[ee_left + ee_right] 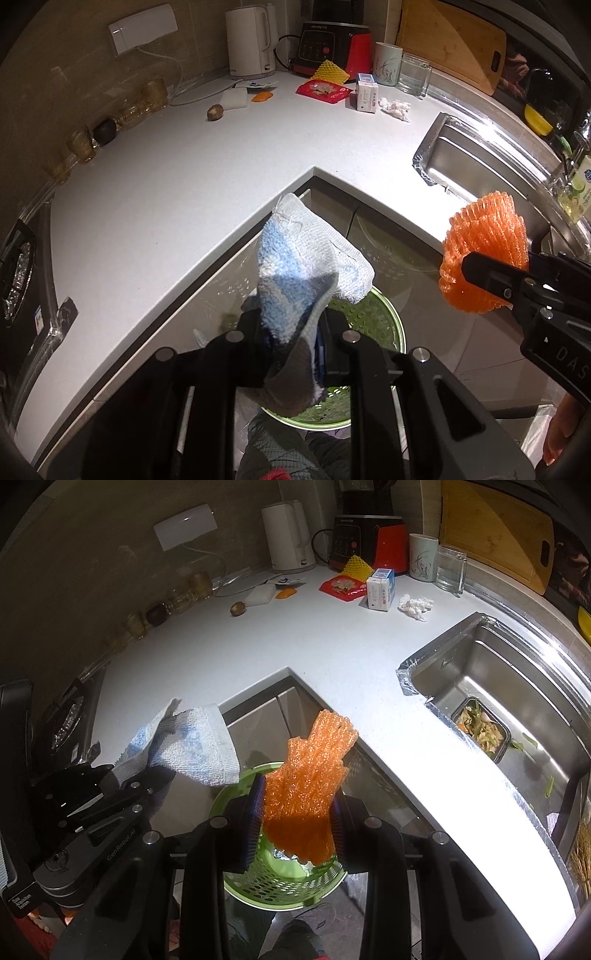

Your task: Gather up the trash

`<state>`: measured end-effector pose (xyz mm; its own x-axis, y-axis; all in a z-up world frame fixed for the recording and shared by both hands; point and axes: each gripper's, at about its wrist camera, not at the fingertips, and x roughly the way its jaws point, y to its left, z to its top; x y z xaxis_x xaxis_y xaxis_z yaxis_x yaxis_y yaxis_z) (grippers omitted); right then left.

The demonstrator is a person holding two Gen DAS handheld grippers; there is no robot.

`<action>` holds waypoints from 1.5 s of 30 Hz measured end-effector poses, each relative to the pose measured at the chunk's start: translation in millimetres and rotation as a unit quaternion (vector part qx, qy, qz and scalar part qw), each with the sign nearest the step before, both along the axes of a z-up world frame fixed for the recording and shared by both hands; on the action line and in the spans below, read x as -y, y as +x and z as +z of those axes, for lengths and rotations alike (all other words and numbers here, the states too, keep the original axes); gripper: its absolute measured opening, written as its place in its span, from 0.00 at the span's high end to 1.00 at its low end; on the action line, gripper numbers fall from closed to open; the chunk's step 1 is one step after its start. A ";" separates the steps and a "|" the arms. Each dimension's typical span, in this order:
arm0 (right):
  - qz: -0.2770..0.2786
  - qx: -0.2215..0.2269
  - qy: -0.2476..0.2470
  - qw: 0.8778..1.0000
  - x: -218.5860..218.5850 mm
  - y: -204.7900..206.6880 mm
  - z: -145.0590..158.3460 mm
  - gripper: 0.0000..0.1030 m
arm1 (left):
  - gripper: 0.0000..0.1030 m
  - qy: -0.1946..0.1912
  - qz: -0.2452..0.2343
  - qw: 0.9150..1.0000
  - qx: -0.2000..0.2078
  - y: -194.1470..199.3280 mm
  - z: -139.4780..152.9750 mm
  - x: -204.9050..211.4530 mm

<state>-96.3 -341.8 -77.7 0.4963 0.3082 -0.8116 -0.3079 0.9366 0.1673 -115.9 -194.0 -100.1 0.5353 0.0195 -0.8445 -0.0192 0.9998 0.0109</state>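
Note:
My left gripper [291, 328] is shut on a blue and white cloth [306, 254] and holds it above a green perforated bin [384, 317] on the floor. My right gripper [297, 812] is shut on an orange foam net [310, 771], also held over the green bin [280, 886]. The cloth [192, 746] and left gripper [147, 786] show at the left of the right wrist view. The orange net [484, 258] shows at the right of the left wrist view. On the white counter [184, 177] lie a crumpled tissue [397, 109], a red wrapper [323, 90], a yellow foam net [328, 72] and an orange peel [261, 96].
A white kettle [251, 37], a red and black appliance [332, 44], a mug [387, 62], a glass [413, 74] and a small carton [366, 94] stand at the counter's back. A steel sink [517, 701] on the right holds a container of food scraps [480, 731].

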 end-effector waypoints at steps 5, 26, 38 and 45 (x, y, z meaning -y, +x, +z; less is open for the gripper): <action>0.003 -0.005 -0.001 1.000 0.4 0.7 -3.6 0.66 | 0.61 -0.006 0.007 1.000 -0.028 -1.1 -15.5 -0.3; 0.017 -0.010 0.010 1.000 -1.9 2.9 -7.9 0.64 | 0.13 0.019 0.036 0.999 -0.006 -4.5 3.0 -9.9; 0.038 -0.028 -0.001 0.999 -19.4 7.5 -21.6 0.38 | 0.13 0.018 0.066 0.998 -0.011 -5.4 1.2 -29.6; 0.027 -0.025 0.002 0.999 -16.1 10.4 -18.9 0.34 | 0.13 0.016 0.072 0.997 -0.013 -4.4 -0.2 -34.1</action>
<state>-85.8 -325.8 -96.6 0.4388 0.3360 -0.8334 -0.3488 0.9184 0.1867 -120.3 -159.8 -100.3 0.5031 0.1220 -0.8556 -0.1624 0.9857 0.0451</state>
